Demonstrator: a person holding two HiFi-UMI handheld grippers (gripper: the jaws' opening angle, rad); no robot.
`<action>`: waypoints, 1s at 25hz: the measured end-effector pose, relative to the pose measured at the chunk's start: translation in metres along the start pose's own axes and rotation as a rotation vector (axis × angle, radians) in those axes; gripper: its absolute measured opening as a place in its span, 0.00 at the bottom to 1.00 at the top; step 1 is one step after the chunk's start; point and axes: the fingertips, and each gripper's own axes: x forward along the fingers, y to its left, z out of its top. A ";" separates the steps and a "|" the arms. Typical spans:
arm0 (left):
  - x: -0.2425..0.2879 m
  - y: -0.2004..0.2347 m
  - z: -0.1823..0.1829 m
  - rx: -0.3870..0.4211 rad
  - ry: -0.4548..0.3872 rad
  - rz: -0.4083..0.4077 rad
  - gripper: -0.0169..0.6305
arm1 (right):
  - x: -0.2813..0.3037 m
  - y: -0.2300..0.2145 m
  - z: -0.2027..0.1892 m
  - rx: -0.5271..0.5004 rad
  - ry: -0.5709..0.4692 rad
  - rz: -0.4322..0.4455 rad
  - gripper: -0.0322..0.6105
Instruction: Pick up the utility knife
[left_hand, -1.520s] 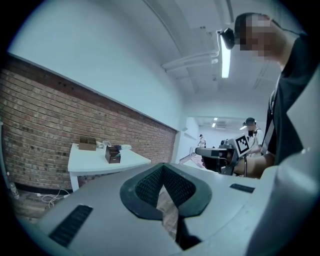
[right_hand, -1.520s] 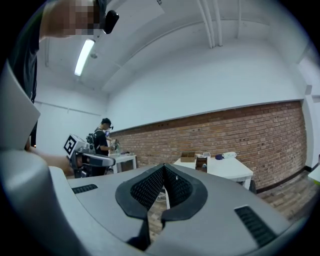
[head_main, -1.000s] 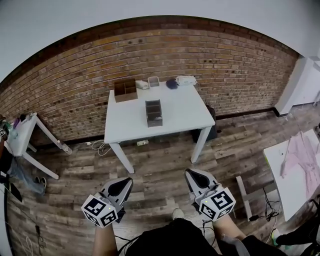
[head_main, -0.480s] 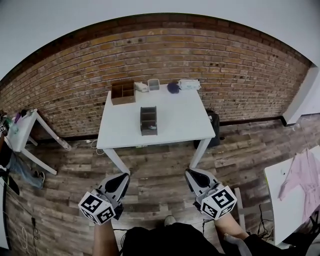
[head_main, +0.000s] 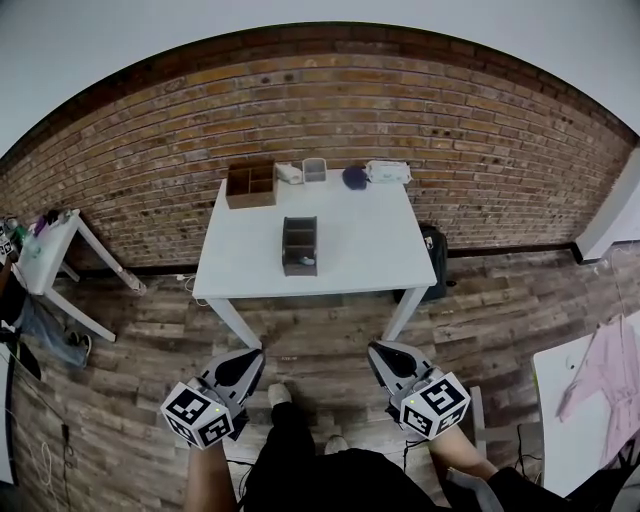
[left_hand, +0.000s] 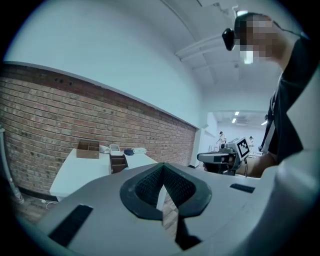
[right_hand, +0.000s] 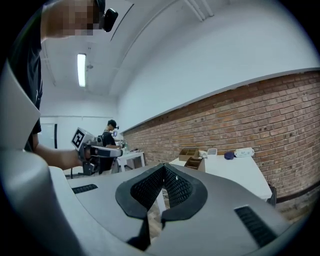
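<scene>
Grippers: left gripper (head_main: 246, 362) and right gripper (head_main: 386, 355) both clenched on nothing, low in frame | Target: we cannot pick out the utility knife; we judge it lies among the items on the white table (head_main: 250, 270), upper centre, well apart | Axis: unreadable | Nearer hand: neither of the 2, clearly.

- We've got bright, even indoor light in the head view, and the white surface (head_main: 350, 240) shows no glare.
- Heavy fisheye here: the brick wall (head_main: 300, 110) bends into an arc.
- Both gripper views fall off to black at the corners.
- A ceiling tube (right_hand: 81, 70) burns out white.
- Up close, we find the left gripper (left_hand: 163, 175) and right gripper (right_hand: 162, 172) soft.
</scene>
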 end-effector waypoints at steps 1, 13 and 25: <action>0.001 0.005 -0.001 -0.002 -0.001 0.005 0.02 | 0.005 -0.001 -0.001 -0.002 0.003 0.001 0.05; 0.047 0.071 0.010 0.009 -0.015 -0.043 0.02 | 0.078 -0.037 0.003 -0.029 0.033 -0.031 0.05; 0.109 0.175 0.046 0.047 0.015 -0.214 0.02 | 0.182 -0.073 0.023 0.024 0.013 -0.029 0.05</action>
